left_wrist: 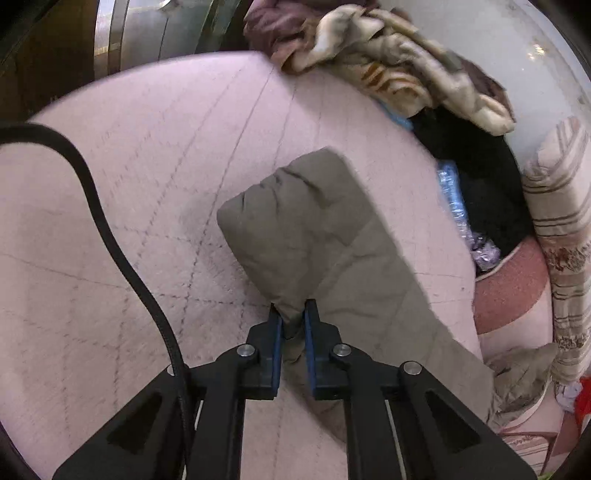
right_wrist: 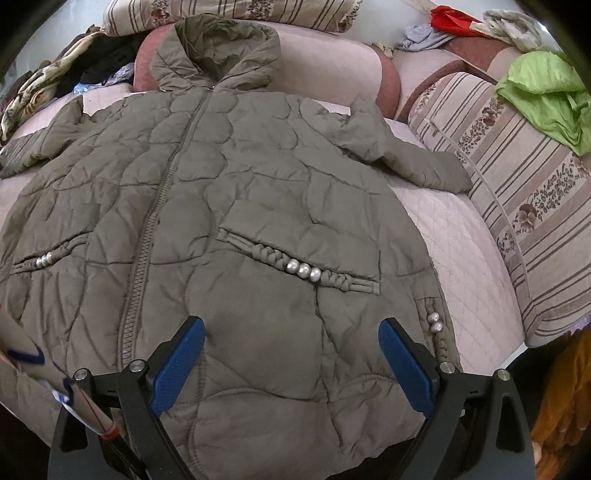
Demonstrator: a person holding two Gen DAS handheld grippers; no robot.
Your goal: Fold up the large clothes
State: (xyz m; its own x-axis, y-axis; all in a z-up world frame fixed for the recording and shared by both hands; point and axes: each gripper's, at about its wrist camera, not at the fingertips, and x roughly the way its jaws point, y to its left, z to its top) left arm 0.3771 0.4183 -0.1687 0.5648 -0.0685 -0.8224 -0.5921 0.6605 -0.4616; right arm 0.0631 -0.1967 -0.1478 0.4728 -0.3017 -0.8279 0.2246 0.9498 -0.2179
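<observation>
An olive quilted jacket (right_wrist: 229, 206) lies front up and zipped on a pale pink quilted sofa seat (right_wrist: 461, 251), hood toward the back, both sleeves spread out. In the left wrist view one sleeve (left_wrist: 303, 229) stretches across the seat (left_wrist: 147, 184), and my left gripper (left_wrist: 293, 314) is shut on the sleeve's edge near the cuff, blue pads pinching the fabric. My right gripper (right_wrist: 291, 354) hovers over the jacket's lower front, near the hem, with its blue pads (right_wrist: 177, 365) wide apart and nothing between them.
Striped floral cushions (right_wrist: 517, 206) line the seat's right side and back. A green cloth (right_wrist: 543, 92) and a red one (right_wrist: 450, 18) lie at the back right. A heap of patterned and dark clothes (left_wrist: 406, 74) sits beyond the sleeve. A black cable (left_wrist: 110, 240) crosses the left wrist view.
</observation>
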